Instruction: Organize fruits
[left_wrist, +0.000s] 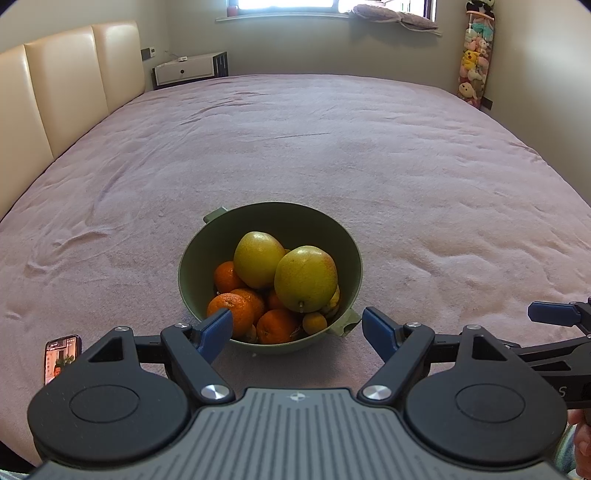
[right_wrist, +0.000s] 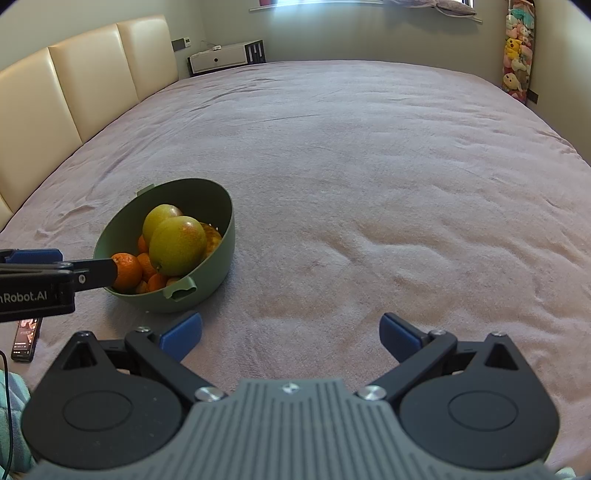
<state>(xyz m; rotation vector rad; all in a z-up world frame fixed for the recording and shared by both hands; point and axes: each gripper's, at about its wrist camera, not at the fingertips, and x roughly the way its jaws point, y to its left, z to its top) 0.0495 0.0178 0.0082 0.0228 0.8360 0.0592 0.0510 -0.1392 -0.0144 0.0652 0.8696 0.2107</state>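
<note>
Fruits (left_wrist: 280, 280): all lying piled in green bowl (left_wrist: 207, 236) on bed, just ahead of left claw (left_wrist: 295, 328) | both claws gaping wide, holding nothing; right claw (right_wrist: 291, 332) hovering right of bowl | stage: fitting sorted or awaiting sorting.

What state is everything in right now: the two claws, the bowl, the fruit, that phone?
Left gripper: open, empty, at the bowl's near rim.
Right gripper: open, empty, over bare blanket beside the bowl.
Bowl: upright on the blanket, full of fruit.
Pears: two, on top of the pile.
Oranges: several, under the pears, in the bowl.
Phone: flat on the blanket, screen lit.
Blanket: spread, slightly rumpled.
</note>
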